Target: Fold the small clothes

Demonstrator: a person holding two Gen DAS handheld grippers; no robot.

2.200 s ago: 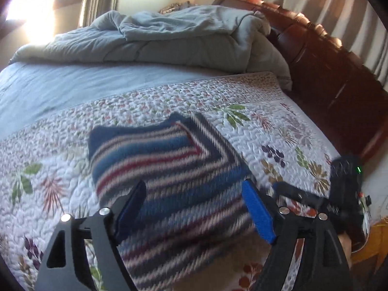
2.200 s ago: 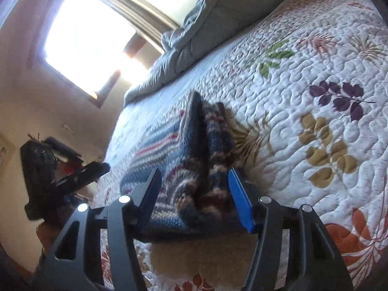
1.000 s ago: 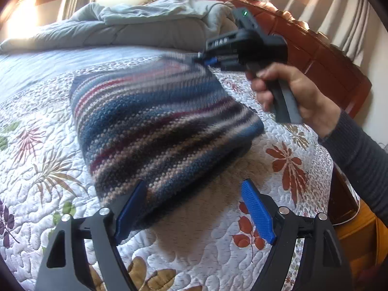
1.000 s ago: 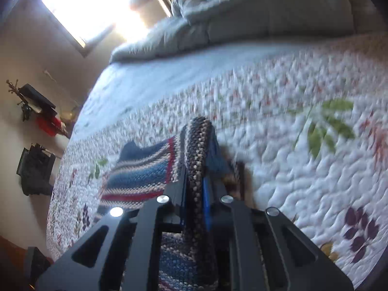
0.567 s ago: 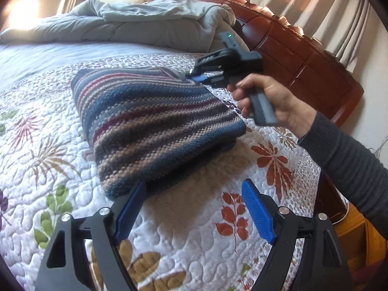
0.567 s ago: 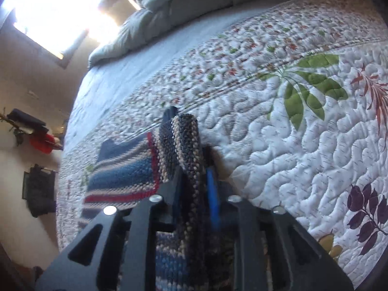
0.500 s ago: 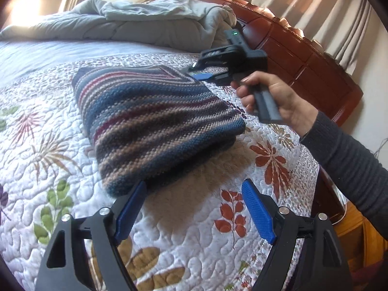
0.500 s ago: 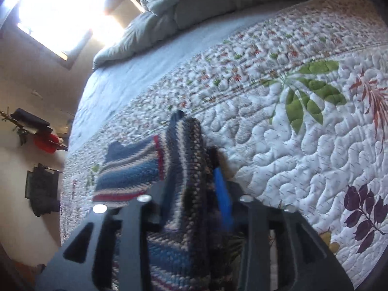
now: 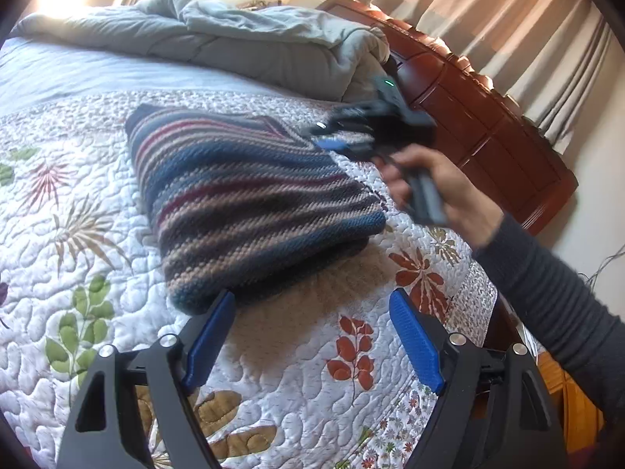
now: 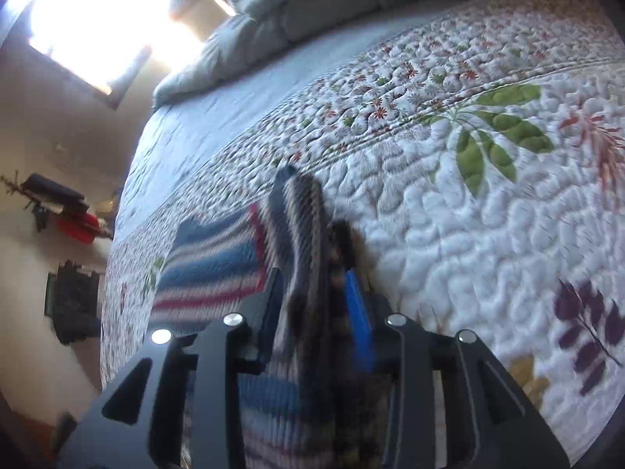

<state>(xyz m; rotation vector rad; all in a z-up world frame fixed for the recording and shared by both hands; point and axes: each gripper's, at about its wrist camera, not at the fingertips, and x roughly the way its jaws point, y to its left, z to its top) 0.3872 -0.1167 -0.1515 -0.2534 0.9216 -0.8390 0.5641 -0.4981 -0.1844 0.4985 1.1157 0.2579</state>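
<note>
A folded striped knit sweater [image 9: 250, 195] lies flat on the floral quilt [image 9: 78, 273]. My left gripper [image 9: 312, 305] hovers open just short of the sweater's near edge, with nothing between its blue pads. A hand [image 9: 441, 191] holds my right gripper [image 9: 336, 136] at the sweater's far corner. In the right wrist view the right gripper [image 10: 312, 277] has its jaws closing, and a thick fold of the sweater [image 10: 211, 265] fills the gap and touches both pads.
A crumpled grey duvet [image 9: 234, 39] is piled at the far end of the bed. A dark wooden bed board [image 9: 488, 125] runs along the right, with curtains behind it. A bright window [image 10: 97, 11] glares on the left.
The right gripper carried the sweater's edge over and down, and the sweater settled flat. Its jaws went from tightly shut to partly spread around a thicker fold. The left gripper backed off slightly.
</note>
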